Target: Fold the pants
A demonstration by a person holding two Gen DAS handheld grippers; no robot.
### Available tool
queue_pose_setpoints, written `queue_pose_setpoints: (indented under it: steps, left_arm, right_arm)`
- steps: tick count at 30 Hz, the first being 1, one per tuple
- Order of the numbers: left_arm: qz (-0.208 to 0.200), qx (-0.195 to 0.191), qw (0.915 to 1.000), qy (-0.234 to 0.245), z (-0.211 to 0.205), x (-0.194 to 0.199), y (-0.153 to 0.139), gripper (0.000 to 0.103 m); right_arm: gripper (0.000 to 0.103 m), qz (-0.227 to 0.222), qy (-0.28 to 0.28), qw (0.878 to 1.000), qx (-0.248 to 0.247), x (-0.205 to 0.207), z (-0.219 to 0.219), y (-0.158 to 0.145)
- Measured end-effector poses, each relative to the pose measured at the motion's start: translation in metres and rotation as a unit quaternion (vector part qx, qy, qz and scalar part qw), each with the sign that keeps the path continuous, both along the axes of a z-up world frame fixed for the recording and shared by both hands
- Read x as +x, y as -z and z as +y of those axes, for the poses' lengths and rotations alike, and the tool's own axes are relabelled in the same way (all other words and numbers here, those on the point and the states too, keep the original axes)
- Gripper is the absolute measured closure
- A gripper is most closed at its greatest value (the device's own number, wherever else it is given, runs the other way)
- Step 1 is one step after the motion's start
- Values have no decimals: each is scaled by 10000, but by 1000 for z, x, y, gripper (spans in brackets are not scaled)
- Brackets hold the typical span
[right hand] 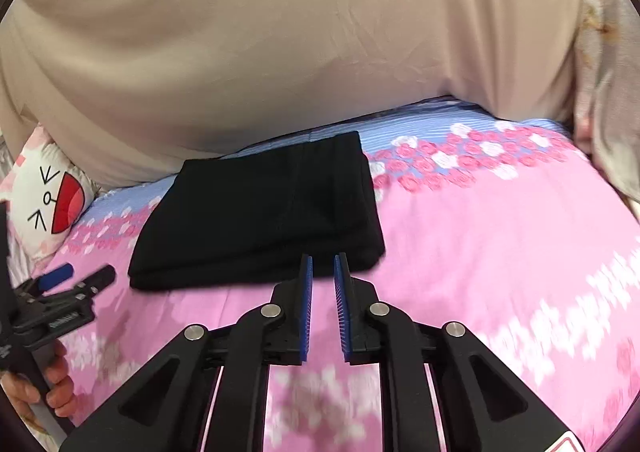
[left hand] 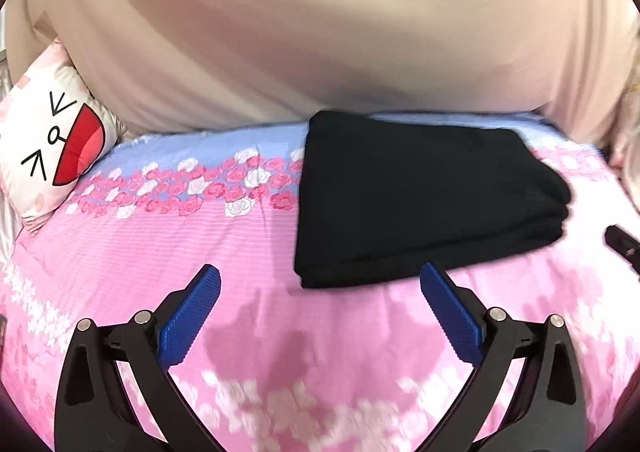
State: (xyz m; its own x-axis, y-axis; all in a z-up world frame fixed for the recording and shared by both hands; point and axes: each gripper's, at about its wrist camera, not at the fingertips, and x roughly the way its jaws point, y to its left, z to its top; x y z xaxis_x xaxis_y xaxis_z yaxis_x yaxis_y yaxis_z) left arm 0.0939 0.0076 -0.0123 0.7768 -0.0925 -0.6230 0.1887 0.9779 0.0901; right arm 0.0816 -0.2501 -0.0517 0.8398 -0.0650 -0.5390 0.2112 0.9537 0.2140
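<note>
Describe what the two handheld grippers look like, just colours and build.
Both match: the left gripper and right gripper have black plastic linkage arms with triangular cutouts and round silver pivot pins, ending in fingers faced with ribbed blue pads. No cables or sleeves show.

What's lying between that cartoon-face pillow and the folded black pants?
Only bare bedsheet, pink with a band of printed roses. The left claw's view shows it best: the pillow sits far left, the pants to its right.

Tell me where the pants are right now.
The folded black pants lie on the pink bedspread, ahead of both grippers and held by neither; the cartoon-face pillow sits off to their left in both views.
</note>
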Motion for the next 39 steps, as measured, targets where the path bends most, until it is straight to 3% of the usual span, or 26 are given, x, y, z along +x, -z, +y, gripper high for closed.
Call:
queue_pose_setpoints:
  steps: [4,9,14,20,30,39]
  left_arm:
    - [-310,-277,9991,79,11,-36,2,5]
    - [-236,-526,9983,123,24,-63,10,5]
    - [-236,-338,9991,-49,17,-44,15,5]
    - [-530,-216,9982,-154,10,-20,20,5]
    - [-409,-218,9986,-238,15,-19,29,5]
    - [-508,-34,9986,-147,5,-26,29,5]
  right_arm:
    - [90,-131,178,9995,-219,-34,12,7]
    - [90,-235,218,9993,-213,-57,21,11]
    - [90,-184,76,9993,-318,-45,32,19]
    - [90,-313,111,9980,-536,-24,37,23]
    - [90,-177,261,9993,-191,-20,23,29]
    - [90,-91,190,9975,-671,-16,38,28]
